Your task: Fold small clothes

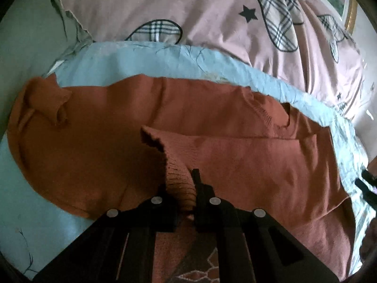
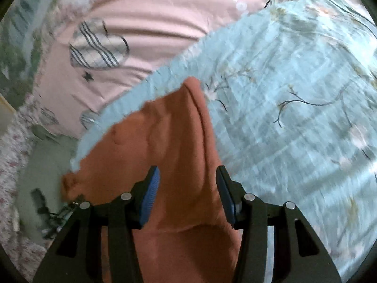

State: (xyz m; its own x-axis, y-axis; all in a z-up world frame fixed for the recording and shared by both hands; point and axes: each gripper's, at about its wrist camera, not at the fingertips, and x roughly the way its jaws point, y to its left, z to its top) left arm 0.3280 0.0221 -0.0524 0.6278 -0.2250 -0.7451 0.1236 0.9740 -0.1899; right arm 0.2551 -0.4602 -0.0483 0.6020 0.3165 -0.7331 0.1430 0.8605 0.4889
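Left gripper (image 1: 186, 188) was clamped on the sweater (image 1: 117, 127) cuff, sweater spread on the bed (image 1: 141, 54). Right gripper (image 2: 187, 193) hung apart over its edge, gripping nothing. Sleeve fold underway; next, probably carrying the cuff across.

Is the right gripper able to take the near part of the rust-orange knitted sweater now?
Probably yes. The right gripper stands open directly over the rust-orange knitted sweater, with cloth lying between its blue pads and nothing covering it; whether the pads already touch the cloth cannot be told.
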